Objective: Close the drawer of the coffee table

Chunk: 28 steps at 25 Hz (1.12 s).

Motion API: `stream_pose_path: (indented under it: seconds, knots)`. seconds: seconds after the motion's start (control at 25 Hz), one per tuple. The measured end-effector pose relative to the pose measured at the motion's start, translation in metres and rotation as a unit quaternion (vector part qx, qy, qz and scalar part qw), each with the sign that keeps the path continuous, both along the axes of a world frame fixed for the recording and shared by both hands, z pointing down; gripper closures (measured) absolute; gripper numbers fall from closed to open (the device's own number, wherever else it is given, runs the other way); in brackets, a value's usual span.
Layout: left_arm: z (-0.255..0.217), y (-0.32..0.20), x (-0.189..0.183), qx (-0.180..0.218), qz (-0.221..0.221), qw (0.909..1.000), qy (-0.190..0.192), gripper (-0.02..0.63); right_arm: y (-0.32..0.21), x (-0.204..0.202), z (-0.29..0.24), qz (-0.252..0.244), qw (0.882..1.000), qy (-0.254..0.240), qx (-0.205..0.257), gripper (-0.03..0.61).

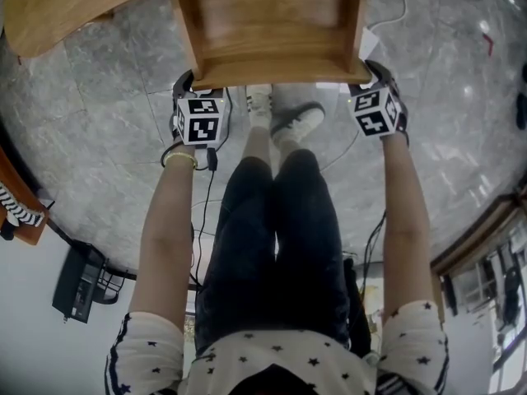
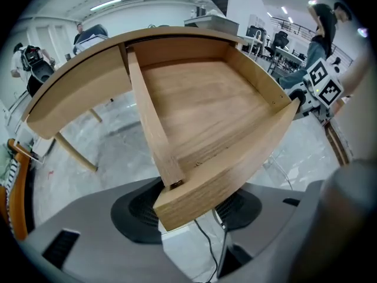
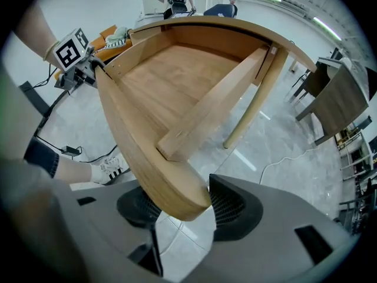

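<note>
- Two tools, the left gripper (image 2: 188, 217) and the right gripper (image 3: 177, 216), had jaws wide apart, each astride one end of the drawer front (image 1: 280, 74), gripping nothing.
- Drawer (image 1: 272, 15) stood pulled out of the coffee table (image 1: 49, 6).

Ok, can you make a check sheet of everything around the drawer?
Surface: wooden table, curved edge; grey floor under it.
Job's things: drawer pulled out, nothing inside.
Clutter: black box on floor.
Grippers: left gripper and right gripper each straddle a front corner of the drawer, jaws apart.
Cables: black cable from left gripper; white cable on floor.
Surroundings: person standing; more furniture.
</note>
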<state>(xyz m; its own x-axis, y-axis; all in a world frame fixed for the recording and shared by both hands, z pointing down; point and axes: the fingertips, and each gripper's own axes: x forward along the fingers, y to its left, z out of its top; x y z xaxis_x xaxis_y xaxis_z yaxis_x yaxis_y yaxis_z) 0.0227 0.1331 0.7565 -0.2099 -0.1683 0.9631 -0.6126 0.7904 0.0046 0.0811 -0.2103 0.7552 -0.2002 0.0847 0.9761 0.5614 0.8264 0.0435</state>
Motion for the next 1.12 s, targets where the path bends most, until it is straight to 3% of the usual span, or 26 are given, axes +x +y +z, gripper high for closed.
stream_pose_path:
  seconds: [1.12]
  knots:
    - [-0.032, 0.001, 0.0, -0.008, -0.005, 0.9997, 0.021, 0.371, 0.002, -0.004, -0.027, 0.034, 0.999, 0.027, 0.0, 0.364]
